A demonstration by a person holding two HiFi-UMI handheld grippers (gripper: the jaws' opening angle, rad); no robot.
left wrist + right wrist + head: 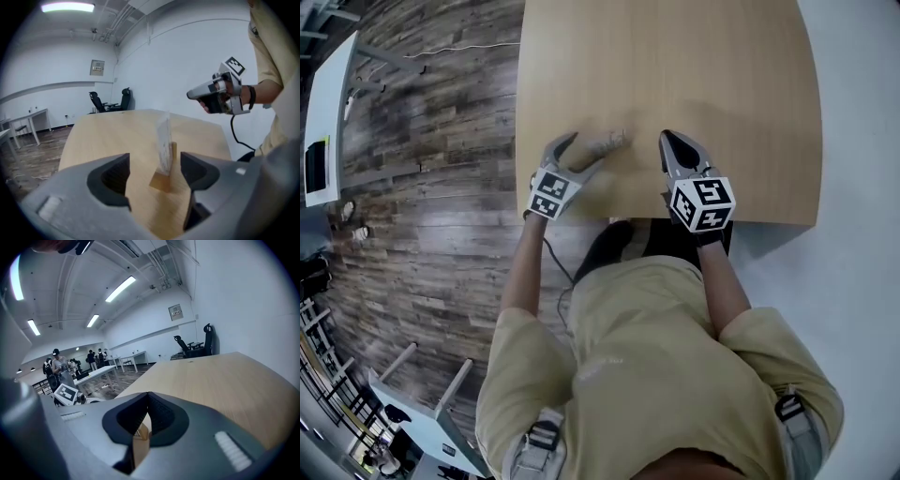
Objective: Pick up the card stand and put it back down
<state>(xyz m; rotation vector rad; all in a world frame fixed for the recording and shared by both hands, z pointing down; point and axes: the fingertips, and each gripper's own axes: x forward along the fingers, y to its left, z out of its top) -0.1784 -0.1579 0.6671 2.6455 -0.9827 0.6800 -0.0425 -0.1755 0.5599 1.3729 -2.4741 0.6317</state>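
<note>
The card stand is a small wooden block holding an upright pale card; it stands on the light wooden table. My left gripper is open, with the stand between its jaws and a gap on each side. In the head view the stand sits just past the left gripper, near the table's front edge. My right gripper rests to the right of it, shut and holding nothing. In the right gripper view the closed jaws hide most of the stand.
The table's front edge runs just in front of the person's body. A dark plank floor lies to the left, with a white desk beyond. Office chairs and several people stand far off.
</note>
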